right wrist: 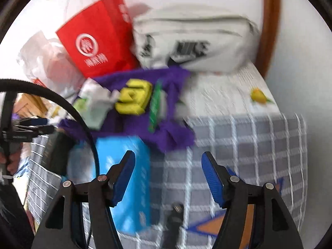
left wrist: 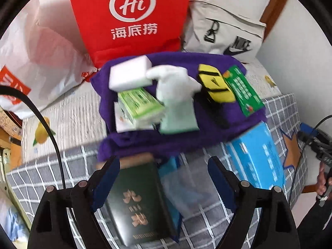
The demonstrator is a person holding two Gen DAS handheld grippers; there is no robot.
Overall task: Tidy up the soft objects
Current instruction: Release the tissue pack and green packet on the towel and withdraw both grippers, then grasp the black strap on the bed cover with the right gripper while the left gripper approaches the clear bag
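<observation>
Left wrist view: left gripper (left wrist: 164, 164), released and empty, hovers nearest the purple towel (left wrist: 176, 143) just ahead.

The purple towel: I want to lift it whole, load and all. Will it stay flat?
Probably not. The purple towel lies rumpled and folded, so it would likely sag. The white sponge and yellow pouch lying on it would probably slide inward.
</observation>
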